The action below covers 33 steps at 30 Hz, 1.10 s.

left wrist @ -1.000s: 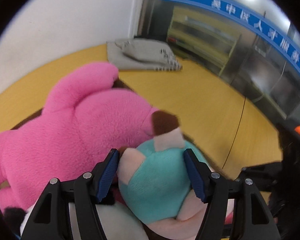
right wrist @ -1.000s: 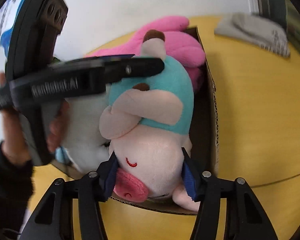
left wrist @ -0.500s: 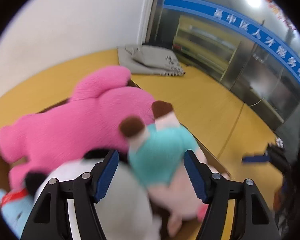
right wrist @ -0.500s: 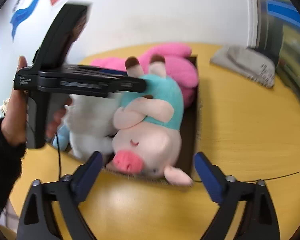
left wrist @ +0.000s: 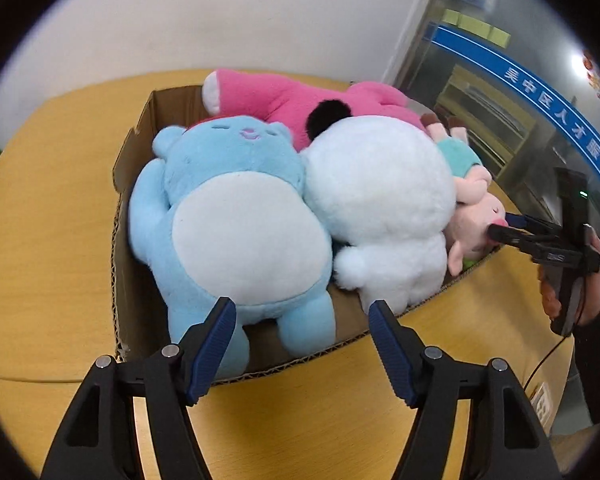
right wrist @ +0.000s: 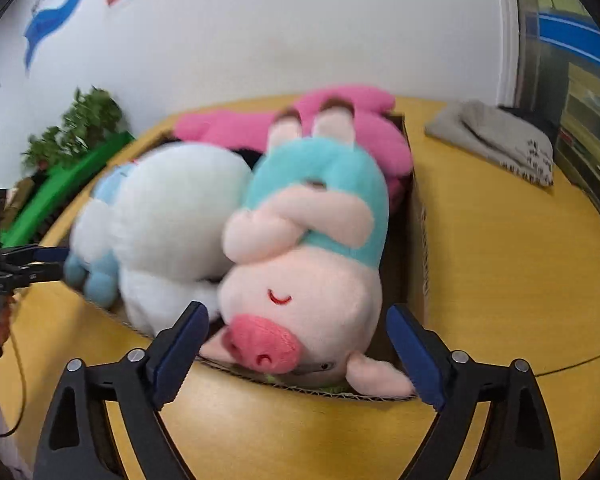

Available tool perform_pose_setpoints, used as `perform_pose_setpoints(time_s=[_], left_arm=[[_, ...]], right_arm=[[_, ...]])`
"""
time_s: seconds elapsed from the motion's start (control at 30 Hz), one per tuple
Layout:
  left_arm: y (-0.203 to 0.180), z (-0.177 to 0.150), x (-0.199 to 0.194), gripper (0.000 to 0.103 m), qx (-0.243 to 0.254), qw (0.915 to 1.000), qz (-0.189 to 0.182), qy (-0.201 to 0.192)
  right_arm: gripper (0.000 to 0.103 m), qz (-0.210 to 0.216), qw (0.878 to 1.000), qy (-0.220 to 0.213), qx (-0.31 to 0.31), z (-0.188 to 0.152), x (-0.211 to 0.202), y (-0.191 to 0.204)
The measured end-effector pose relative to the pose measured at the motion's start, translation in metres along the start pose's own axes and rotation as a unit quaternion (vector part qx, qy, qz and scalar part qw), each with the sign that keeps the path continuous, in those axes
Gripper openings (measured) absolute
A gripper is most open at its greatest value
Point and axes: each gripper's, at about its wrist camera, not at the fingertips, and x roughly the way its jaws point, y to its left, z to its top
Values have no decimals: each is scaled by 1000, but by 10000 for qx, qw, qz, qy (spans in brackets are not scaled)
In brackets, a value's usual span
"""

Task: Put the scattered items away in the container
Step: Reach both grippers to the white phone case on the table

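A cardboard box (left wrist: 121, 216) on the yellow table holds several plush toys: a light blue bear (left wrist: 236, 216), a white plush (left wrist: 384, 200), a pink plush (left wrist: 300, 100) and a pig in a teal shirt (right wrist: 312, 248). The box wall also shows in the right wrist view (right wrist: 420, 248). My left gripper (left wrist: 302, 312) is open and empty, just above the box's near edge. My right gripper (right wrist: 296, 320) is open, its fingers either side of the pig's head without touching it. The right gripper also shows in the left wrist view (left wrist: 516, 228).
A folded grey cloth (right wrist: 496, 140) lies on the far right of the table. A green plant (right wrist: 76, 124) stands beyond the table's left edge. Glass cabinets (left wrist: 496, 112) stand behind the table.
Both grippers have let go of the pig and pulled back from the box. The left gripper has moved round to the blue bear's side. The pig now lies in the box.
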Motion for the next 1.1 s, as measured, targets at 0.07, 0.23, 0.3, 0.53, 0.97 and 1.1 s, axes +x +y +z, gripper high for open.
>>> perform_pose_setpoints(time_s=[0.07,0.23,0.3,0.53,0.97,1.1], left_arm=[[0,0,0,68,21,10000,-6,4],[-4,-8,0,68,129,9999,-51,25],[-5,-12,-2,68,141,9999,-46,25],[-30,-23,-27,69,187,9998,19,-110],[-181,-148,18,71,194,9575,-2414,1568],[-200,-166,31,71,-23,9506,-2449,1904]], right_arm=[[88,-80,9996,243,80,-6,13,1],[87,-210,9994,247,80,-14,8,4],[87,-240,9992,313,89,-18,6,4],[94,-75,9998,-169,-30,-32,-52,9],[95,583,9917,1062,-425,-268,-174,-13],[81,390,9926,1102,-315,-295,-171,-4]])
